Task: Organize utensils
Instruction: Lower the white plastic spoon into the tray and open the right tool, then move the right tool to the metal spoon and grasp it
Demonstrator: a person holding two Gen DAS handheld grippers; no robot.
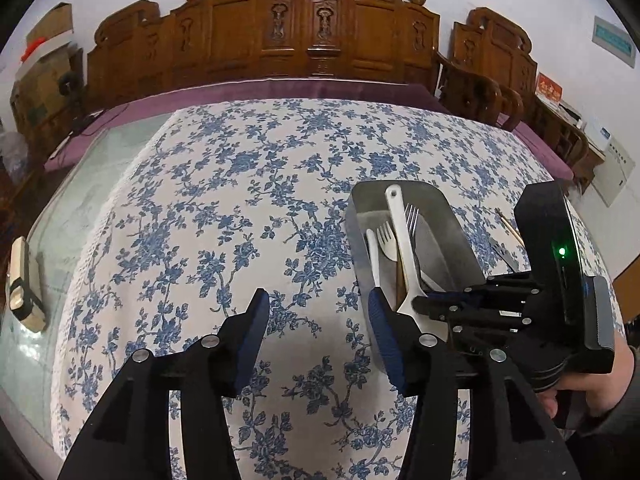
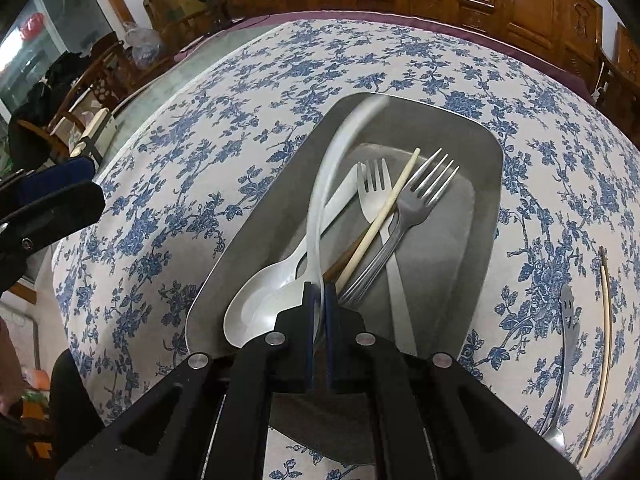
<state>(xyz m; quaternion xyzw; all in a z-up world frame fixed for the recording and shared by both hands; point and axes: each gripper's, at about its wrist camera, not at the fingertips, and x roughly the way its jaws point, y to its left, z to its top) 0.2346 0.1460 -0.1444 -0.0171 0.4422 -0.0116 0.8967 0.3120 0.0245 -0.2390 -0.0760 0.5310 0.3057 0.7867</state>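
A metal tray (image 2: 486,216) sits on the floral tablecloth and holds a metal spoon (image 2: 256,304), a white fork (image 2: 376,188), a steel fork (image 2: 420,200) and a chopstick (image 2: 380,220). My right gripper (image 2: 319,292) is shut on a white plastic spoon (image 2: 324,184) and holds it over the tray. In the left wrist view the white spoon (image 1: 402,240) stands above the tray (image 1: 452,240), held by the right gripper (image 1: 418,304). My left gripper (image 1: 320,312) is open and empty over the cloth, left of the tray.
A metal utensil with a smiley handle (image 2: 568,344) and a chopstick (image 2: 604,340) lie on the cloth right of the tray. A beige box (image 1: 22,284) sits on the glass at the table's left edge. Carved wooden benches (image 1: 280,32) stand behind the table.
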